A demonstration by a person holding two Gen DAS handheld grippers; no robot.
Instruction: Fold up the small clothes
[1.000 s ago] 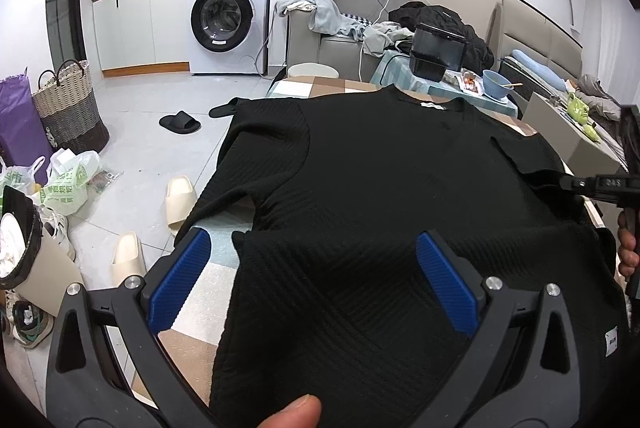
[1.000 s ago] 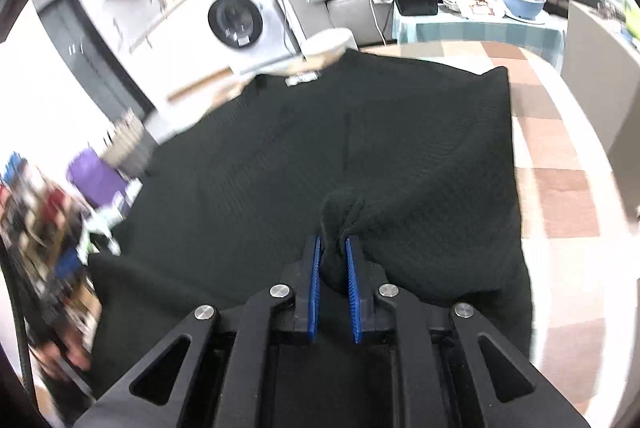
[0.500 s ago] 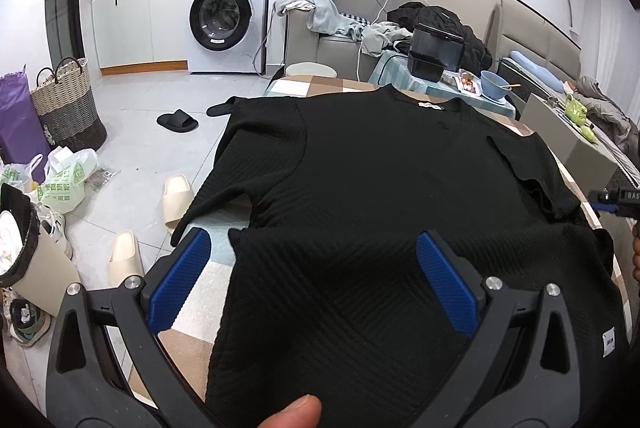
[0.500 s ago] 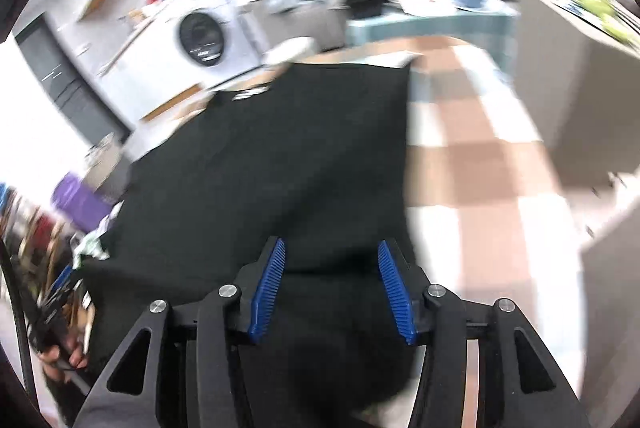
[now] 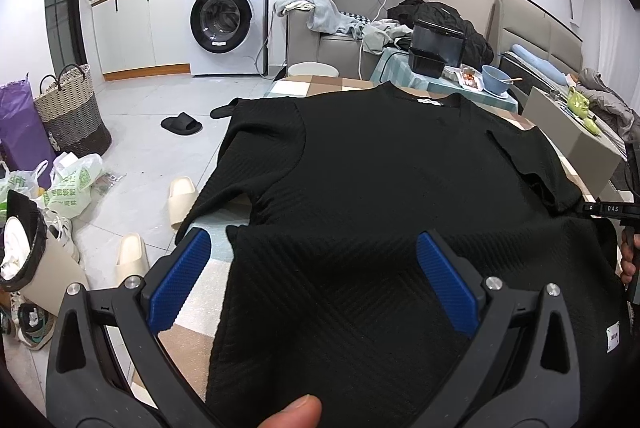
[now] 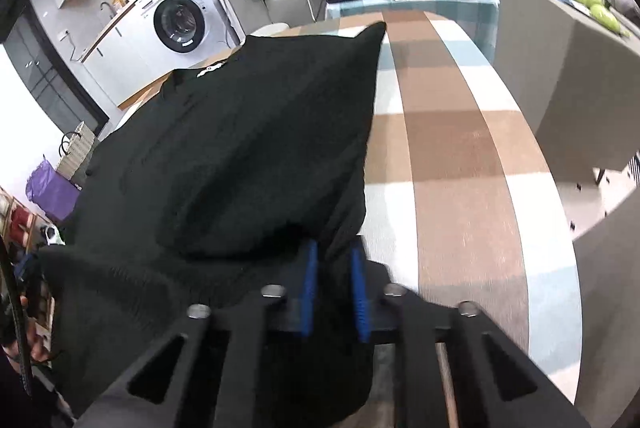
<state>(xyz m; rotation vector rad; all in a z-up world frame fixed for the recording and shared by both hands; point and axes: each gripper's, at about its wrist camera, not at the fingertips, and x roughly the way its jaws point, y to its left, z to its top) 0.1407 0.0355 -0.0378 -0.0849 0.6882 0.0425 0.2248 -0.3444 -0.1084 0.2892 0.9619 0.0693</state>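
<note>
Black ribbed top (image 5: 380, 188) spread across the checked table (image 6: 460, 156); right gripper (image 6: 334, 292) tilted downward, just clamped on its right edge; left gripper (image 5: 316, 276) hovers, jaws wide

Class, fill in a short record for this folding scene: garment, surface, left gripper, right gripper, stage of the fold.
garment: black top, spread flat, neck label at the far end
surface: checked tablecloth
left gripper: left gripper, jaws wide open above the hem, gripping nothing
right gripper: right gripper, jaws have just closed on the top's right edge
stage of the fold: right sleeve already turned in over the body; left sleeve lies spread out
</note>
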